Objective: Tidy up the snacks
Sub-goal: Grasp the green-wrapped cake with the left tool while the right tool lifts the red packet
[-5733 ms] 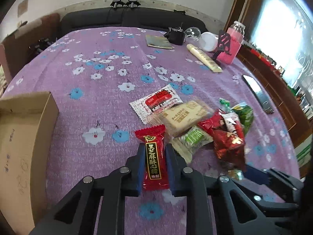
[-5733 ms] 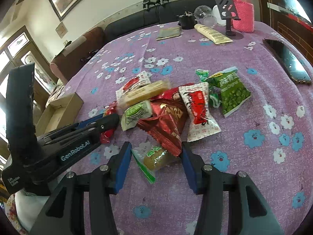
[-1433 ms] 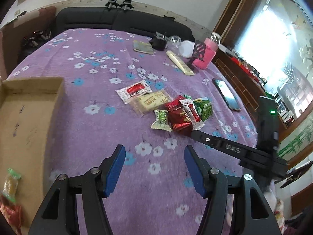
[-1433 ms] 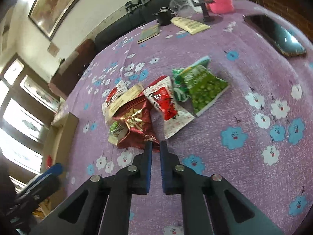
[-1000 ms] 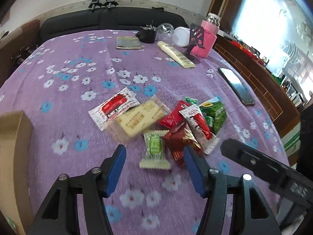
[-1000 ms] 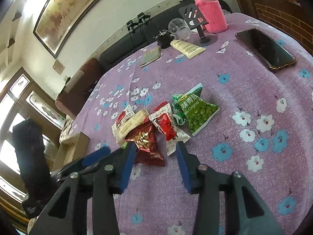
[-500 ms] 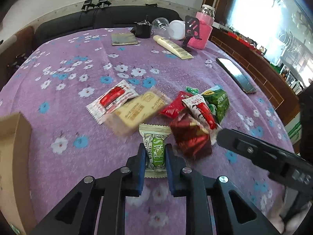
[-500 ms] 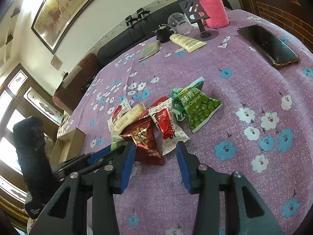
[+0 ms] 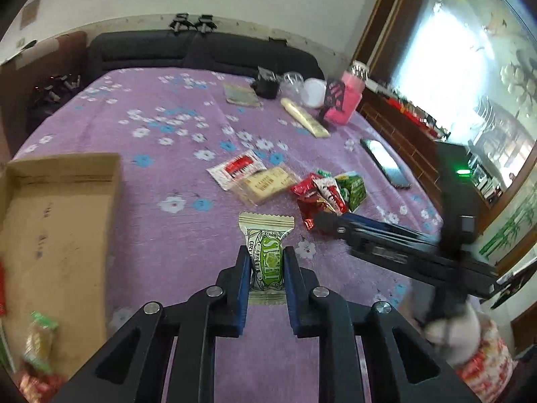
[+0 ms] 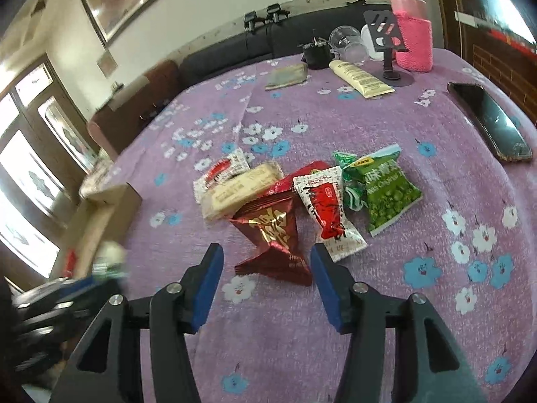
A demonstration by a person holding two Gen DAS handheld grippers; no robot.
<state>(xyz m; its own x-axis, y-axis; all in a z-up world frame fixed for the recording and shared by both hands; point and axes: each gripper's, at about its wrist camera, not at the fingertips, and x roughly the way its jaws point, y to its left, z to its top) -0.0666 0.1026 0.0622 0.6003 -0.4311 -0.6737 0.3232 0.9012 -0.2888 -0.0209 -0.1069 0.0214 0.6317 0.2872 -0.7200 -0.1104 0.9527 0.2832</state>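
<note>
My left gripper [image 9: 267, 262] is shut on a green and cream candy packet [image 9: 267, 252] and holds it above the purple cloth, between the snack pile and the cardboard box [image 9: 57, 221]. The box holds a few snacks at its near end [image 9: 38, 339]. My right gripper [image 10: 265, 262] is open and empty, its jaws on either side of the near end of a dark red foil packet [image 10: 273, 238]. Beside that packet lie a red and white packet [image 10: 327, 210], a green pea bag [image 10: 386, 188], a cream biscuit packet [image 10: 240, 191] and another white and red packet [image 10: 220, 171].
A phone [image 10: 490, 121] lies near the right table edge. At the far end stand a pink bottle [image 10: 411, 30], a phone stand [image 10: 386, 40], a cream tube [image 10: 360, 79], a clear cup [image 10: 347, 45] and a small book [image 10: 287, 75]. A dark sofa runs behind the table.
My left gripper has lifted the green candy packet off the pile and carried it left toward the box. My right gripper has stayed open and moved closer to the dark red packet.
</note>
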